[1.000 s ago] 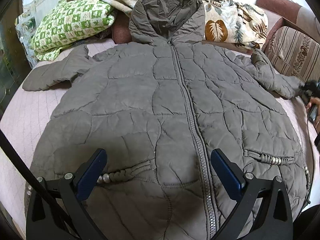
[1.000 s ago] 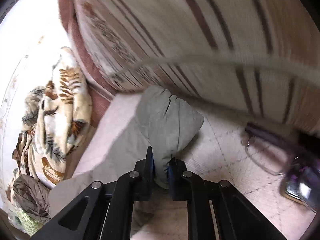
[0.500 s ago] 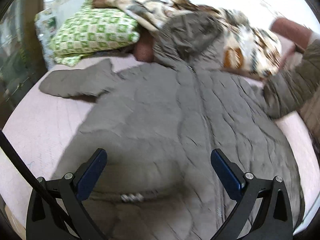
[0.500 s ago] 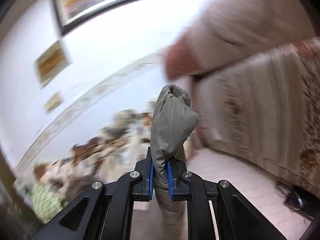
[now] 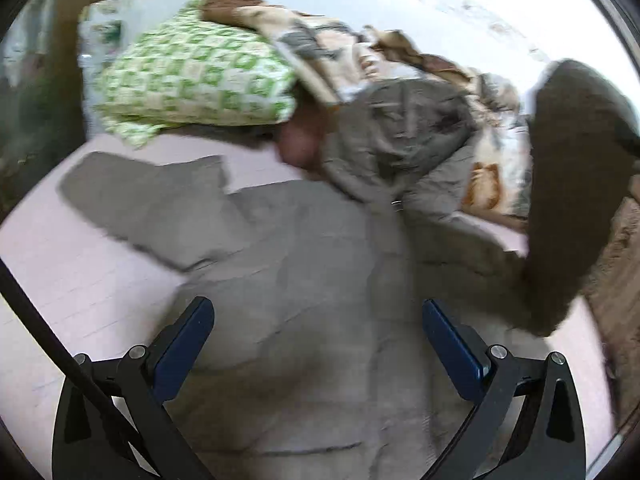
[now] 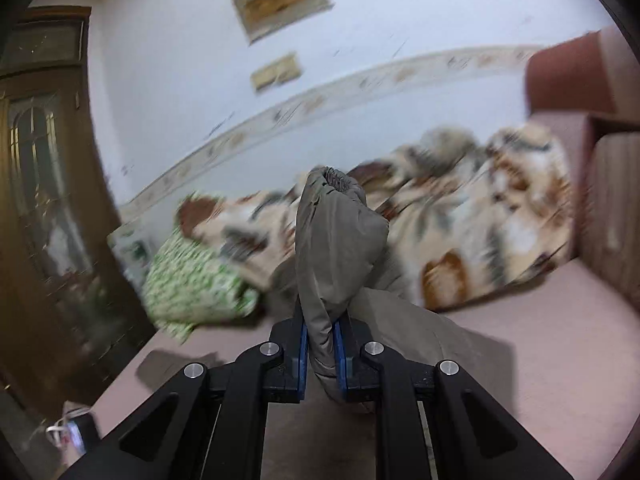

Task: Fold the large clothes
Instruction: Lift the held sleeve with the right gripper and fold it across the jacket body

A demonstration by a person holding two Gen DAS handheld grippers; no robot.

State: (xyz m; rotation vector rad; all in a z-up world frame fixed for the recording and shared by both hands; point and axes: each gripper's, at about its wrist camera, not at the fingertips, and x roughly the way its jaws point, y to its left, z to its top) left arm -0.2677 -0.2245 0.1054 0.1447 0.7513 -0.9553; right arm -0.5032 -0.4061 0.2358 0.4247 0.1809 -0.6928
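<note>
Your right gripper (image 6: 320, 354) pinches the sleeve (image 6: 340, 240); lay it flat across the coat (image 5: 312, 280), left gripper (image 5: 316, 344) spread

A home bedroom: pink bed (image 6: 540, 344), green-patterned pillow (image 5: 200, 80), leaf-print blanket (image 6: 480, 232), wooden cabinet (image 6: 44, 200), framed pictures (image 6: 280, 0).

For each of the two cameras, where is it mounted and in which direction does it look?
Left wrist: sits on the left gripper, looks down over the grey coat spread on the bed; its own open fingers show.
Right wrist: sits on the right gripper, looks almost level toward the wall; its fingers pinch the coat's sleeve.
Shared: the green pillow, the leaf-print blanket, the raised sleeve.
</note>
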